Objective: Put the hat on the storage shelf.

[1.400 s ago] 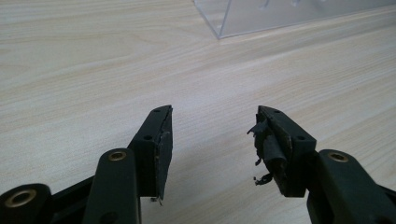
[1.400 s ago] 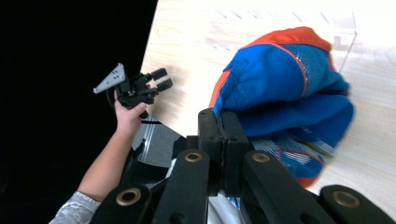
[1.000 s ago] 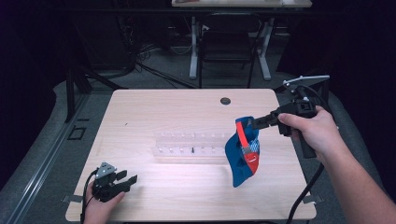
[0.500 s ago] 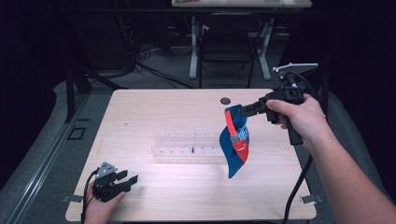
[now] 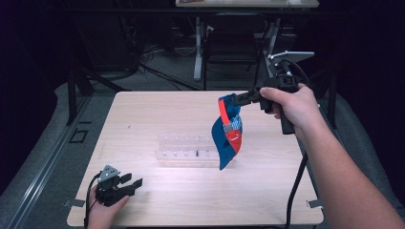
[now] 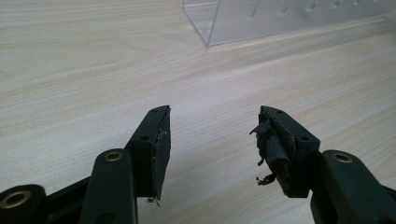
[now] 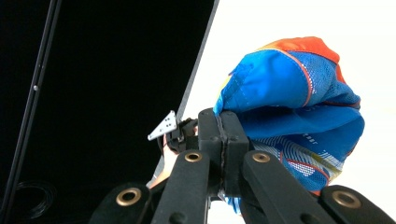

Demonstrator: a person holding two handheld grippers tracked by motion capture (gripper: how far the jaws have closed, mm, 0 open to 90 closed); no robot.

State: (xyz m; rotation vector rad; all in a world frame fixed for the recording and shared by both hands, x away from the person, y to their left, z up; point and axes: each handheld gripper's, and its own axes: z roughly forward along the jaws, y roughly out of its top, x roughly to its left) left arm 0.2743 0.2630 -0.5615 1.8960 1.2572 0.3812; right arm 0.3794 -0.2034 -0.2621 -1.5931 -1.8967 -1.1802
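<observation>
Pale wood-grain table (image 5: 143,119), clear ridged rack (image 5: 186,150), crumpled blue-orange cloth (image 5: 228,131) pinched in right gripper (image 5: 237,101)

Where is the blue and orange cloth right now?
In the high view, the blue and orange cloth hangs from the right claw, above the clear plastic rack's right end.

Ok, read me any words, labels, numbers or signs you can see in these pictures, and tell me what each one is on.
No text can be read for certain.
Blue and orange cloth: a small white print near its lower fold in the right gripper view, too small and blurred to read.
Clear plastic rack: no label seen.
Wooden table: no writing.
Left hand-held gripper and right hand-held gripper: no markings legible.
</observation>
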